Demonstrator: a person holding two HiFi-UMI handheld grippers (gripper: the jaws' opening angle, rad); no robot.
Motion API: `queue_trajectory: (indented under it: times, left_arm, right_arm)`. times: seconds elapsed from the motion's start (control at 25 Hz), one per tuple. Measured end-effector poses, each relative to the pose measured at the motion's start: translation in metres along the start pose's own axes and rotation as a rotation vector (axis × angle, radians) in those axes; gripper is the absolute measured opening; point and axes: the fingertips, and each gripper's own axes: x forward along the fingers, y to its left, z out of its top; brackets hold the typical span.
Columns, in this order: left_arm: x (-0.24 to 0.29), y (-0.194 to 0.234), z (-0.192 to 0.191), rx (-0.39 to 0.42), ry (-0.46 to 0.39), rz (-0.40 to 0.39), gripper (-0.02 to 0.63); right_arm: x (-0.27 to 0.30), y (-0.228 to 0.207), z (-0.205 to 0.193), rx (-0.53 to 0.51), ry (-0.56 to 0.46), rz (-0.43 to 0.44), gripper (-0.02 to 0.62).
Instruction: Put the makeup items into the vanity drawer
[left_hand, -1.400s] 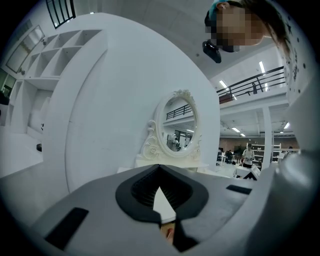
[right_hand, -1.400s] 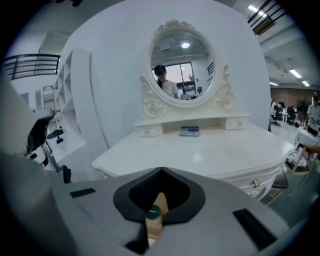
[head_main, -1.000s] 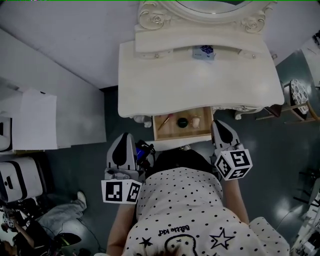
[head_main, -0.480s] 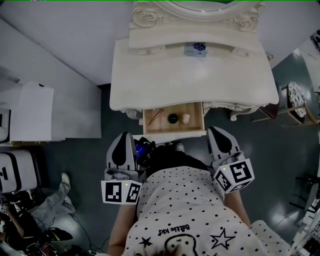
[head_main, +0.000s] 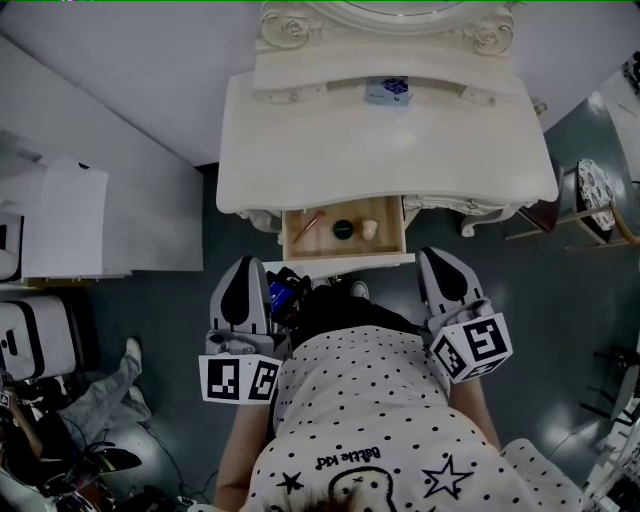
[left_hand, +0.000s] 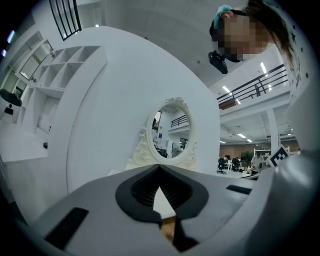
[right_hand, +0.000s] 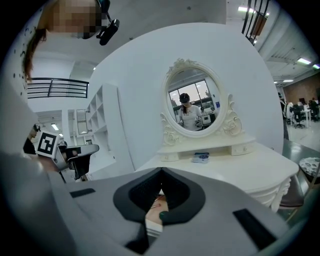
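Note:
The white vanity has its wooden drawer pulled out. In the drawer lie a thin pencil-like stick, a dark round compact and a beige sponge. My left gripper hangs below the drawer's left corner, close to my body, shut with nothing in it. My right gripper is just off the drawer's right front corner, also shut and empty. The left gripper and the right gripper each look past closed jaws at the oval mirror.
A small blue-and-white box sits on the vanity's back shelf. A side table with a patterned plate stands to the right. White cabinets line the left. Someone's legs and cables lie on the floor at lower left.
The vanity and its drawer have slid up and left in the head view. Both grippers sit slightly farther back from the drawer front. The drawer's contents have not moved.

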Motion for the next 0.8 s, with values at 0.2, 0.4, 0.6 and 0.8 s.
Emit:
queue_trajectory:
  times: [0.2, 0.4, 0.6, 0.8]
  left_arm:
    - [-0.0018, -0.0002, 0.0012, 0.003, -0.005, 0.006, -0.005]
    - [-0.0044, -0.0025, -0.0002, 0.007, -0.008, 0.007, -0.005]
    - [-0.0053, 0.0006, 0.0023, 0.005, -0.01, 0.008, -0.005]
    - [-0.0062, 0.0038, 0.002, 0.003, -0.01, 0.008, -0.005]
  right_arm:
    - [0.0021, 0.0027, -0.0011, -0.001, 0.007, 0.014, 0.008]
    - [0.0015, 0.0027, -0.0032, -0.003, 0.007, 0.02, 0.008]
    - [0.0032, 0.0061, -0.0011, -0.005, 0.007, 0.016, 0.008]
    - [0.0059, 0.0094, -0.0019, -0.014, 0.008, 0.017, 0.008]
